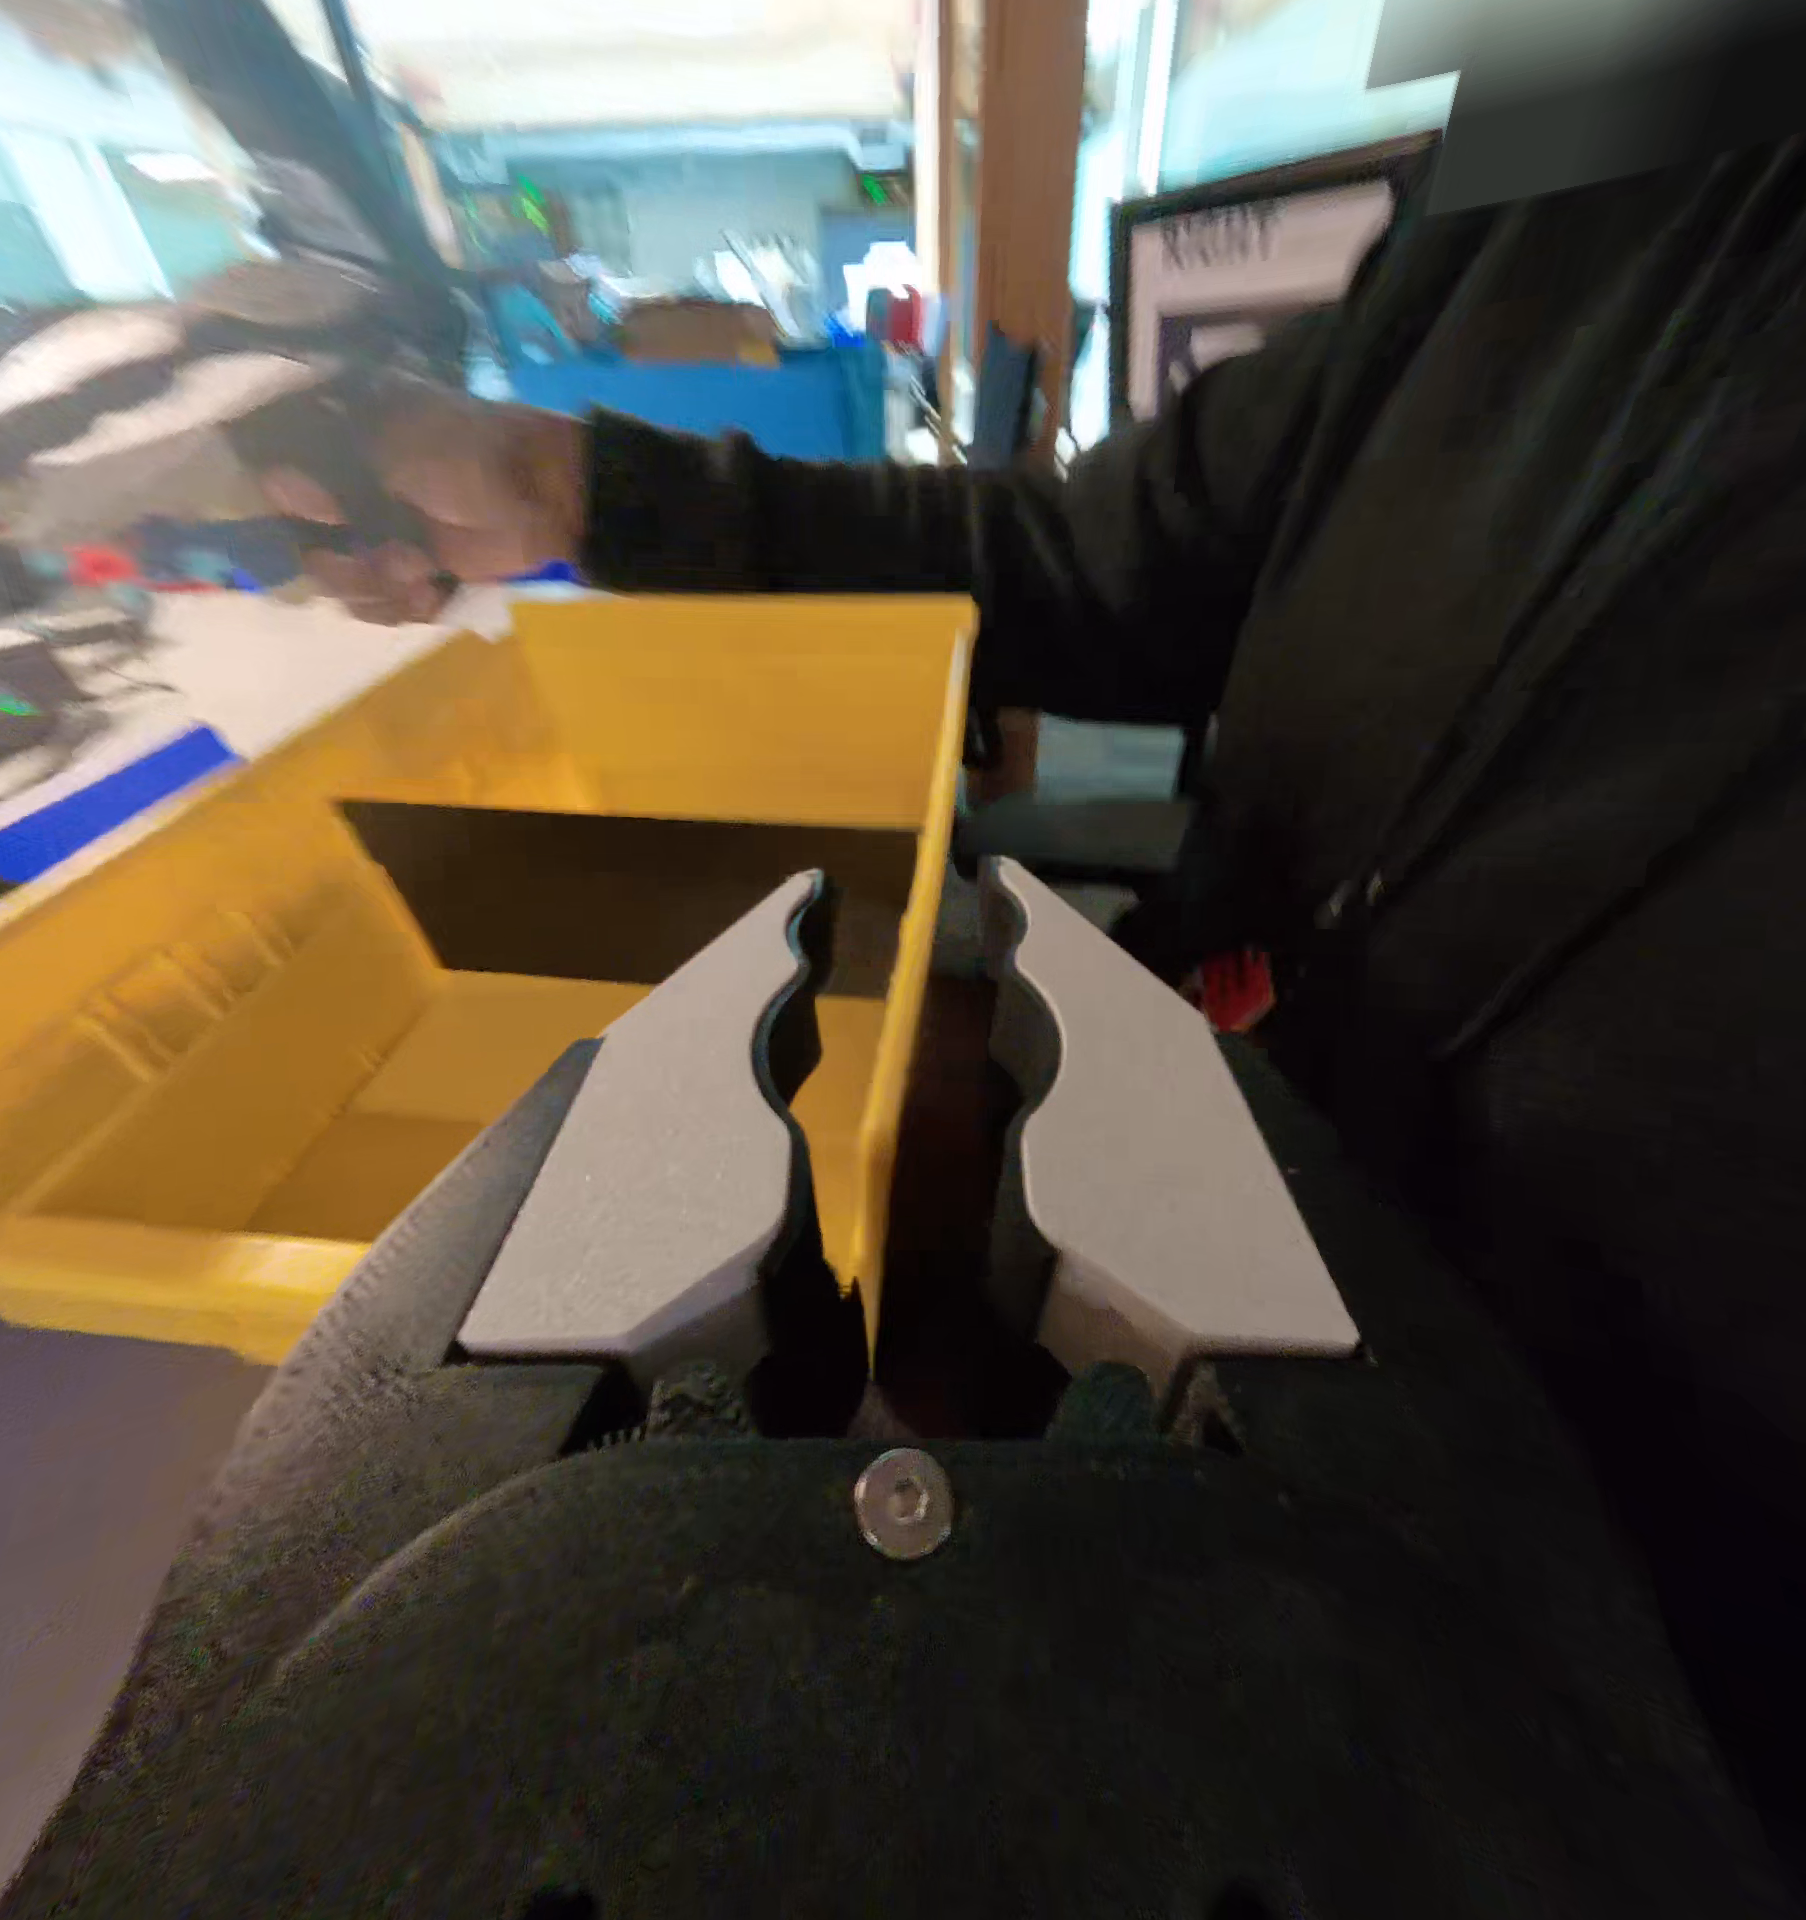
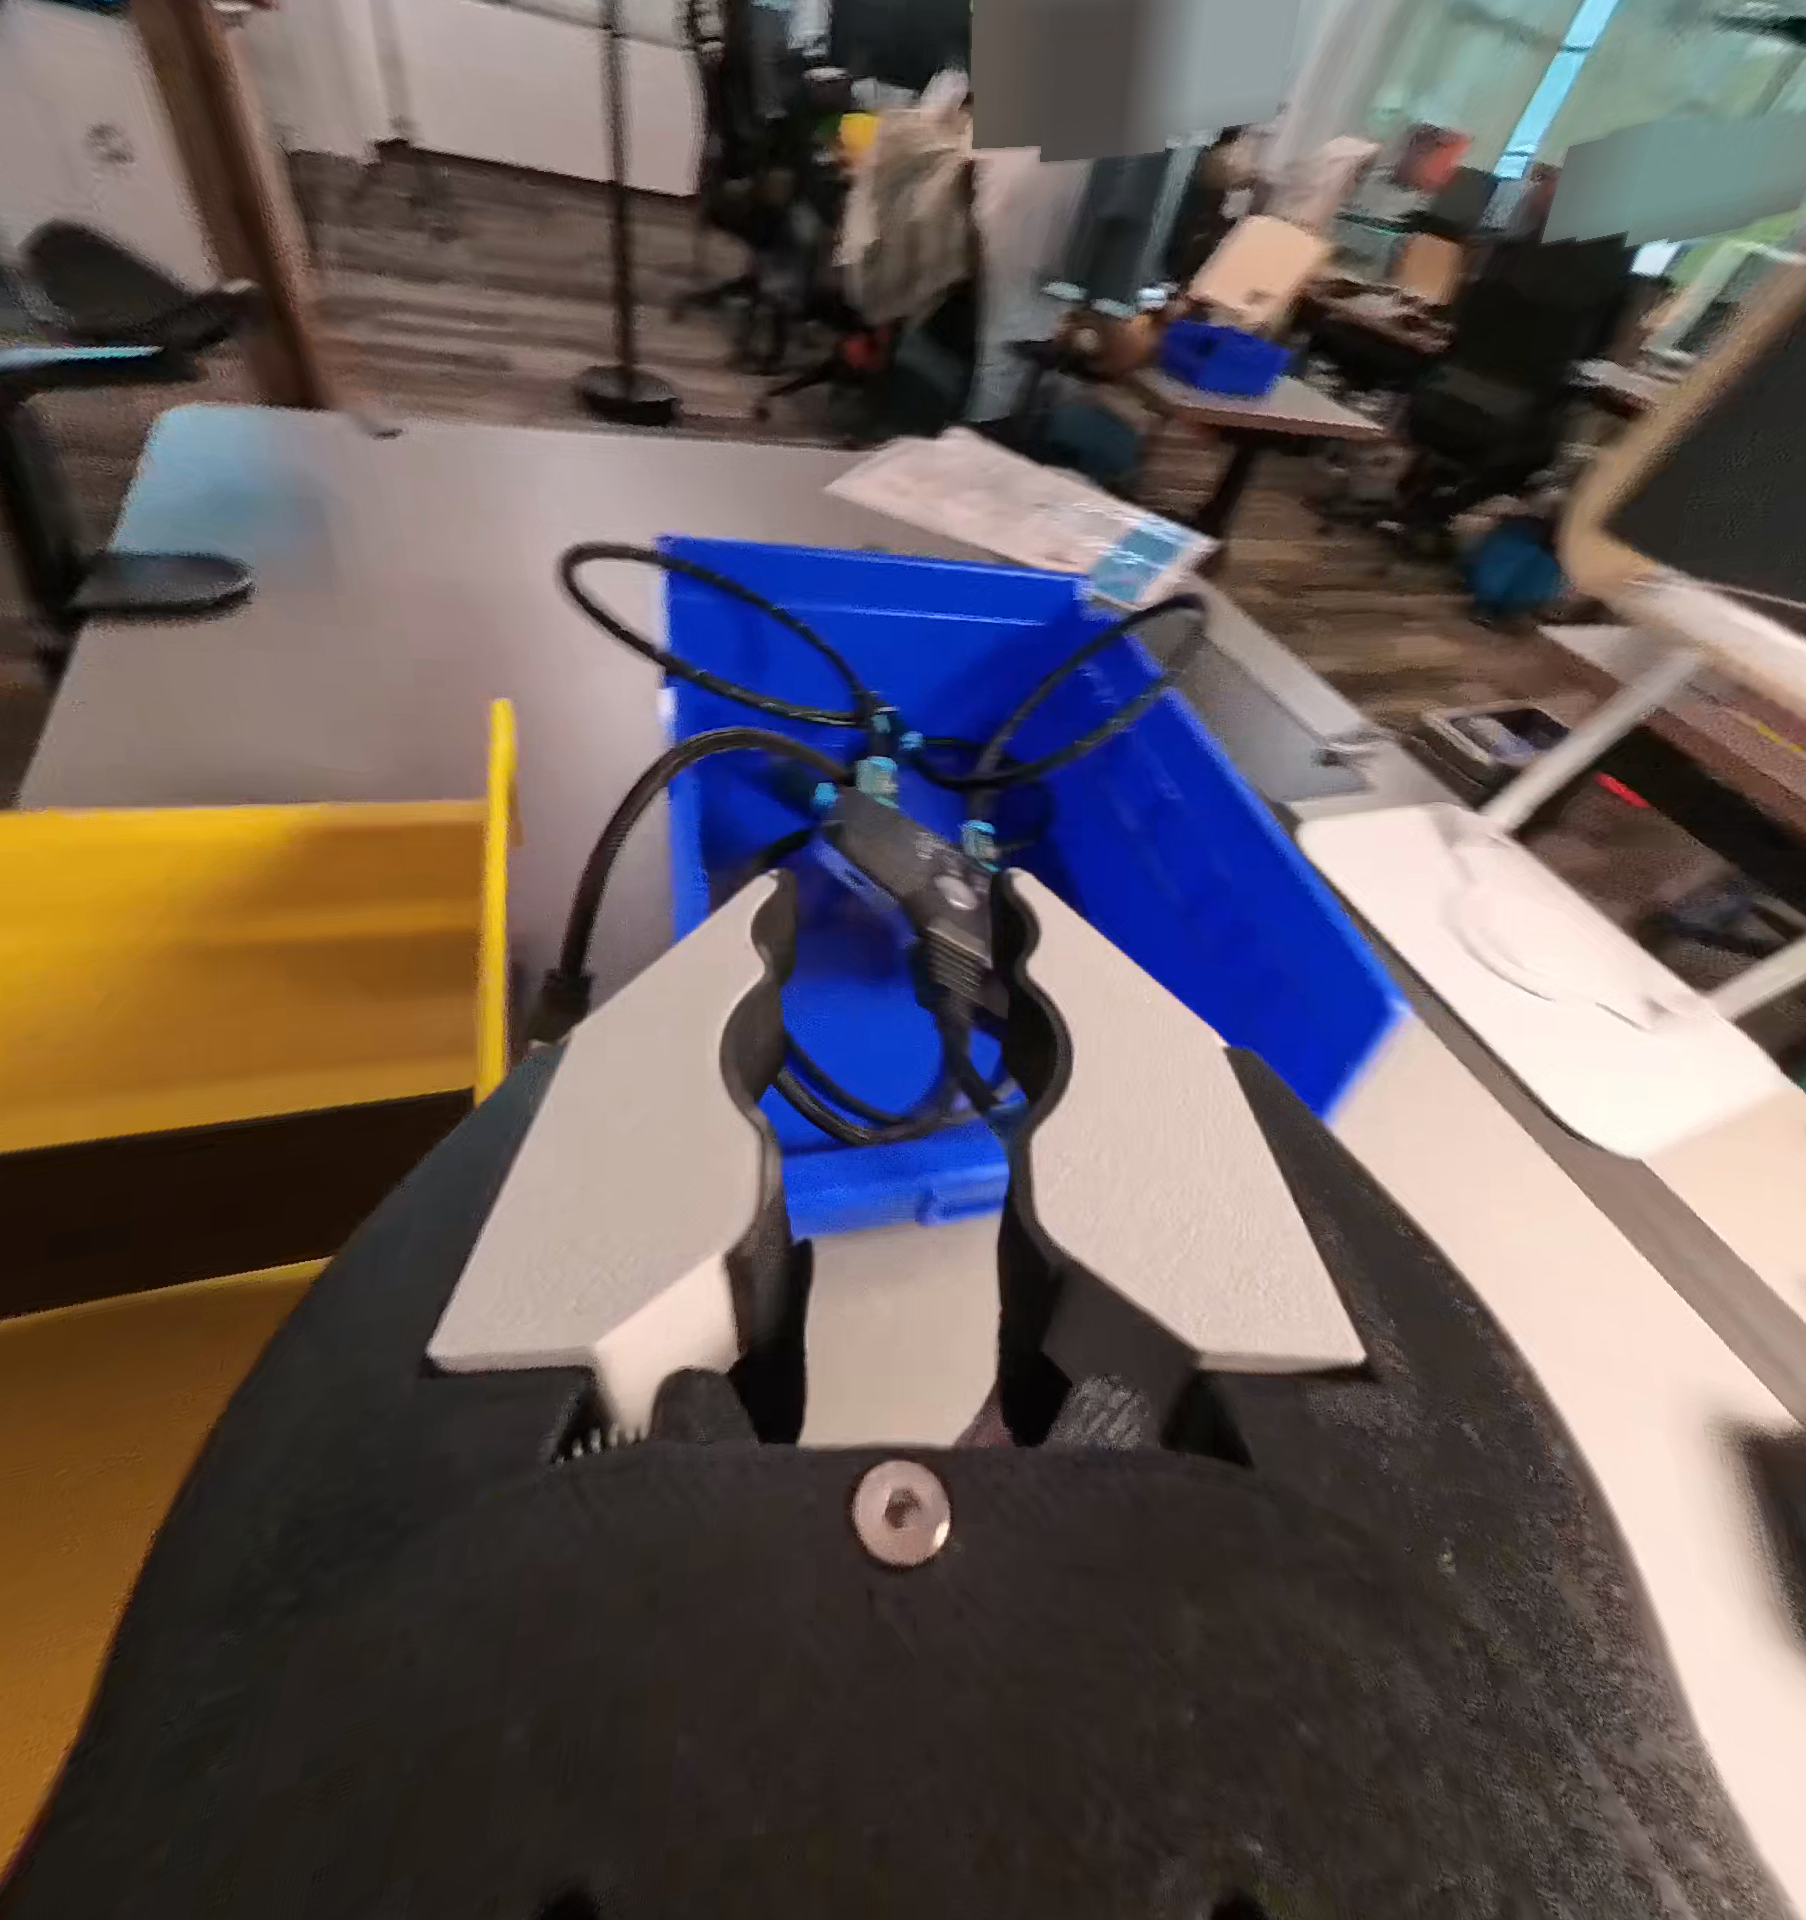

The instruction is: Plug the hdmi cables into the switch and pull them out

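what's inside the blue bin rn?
The blue bin holds the black switch with black HDMI cables looping over its rim. The right gripper hides part of the floor; plug seating is unclear.

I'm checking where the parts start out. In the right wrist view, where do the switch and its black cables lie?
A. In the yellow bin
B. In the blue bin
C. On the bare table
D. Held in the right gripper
B: the switch and its looping black cables sit in the blue bin, beyond the open right gripper, beside the yellow bin.
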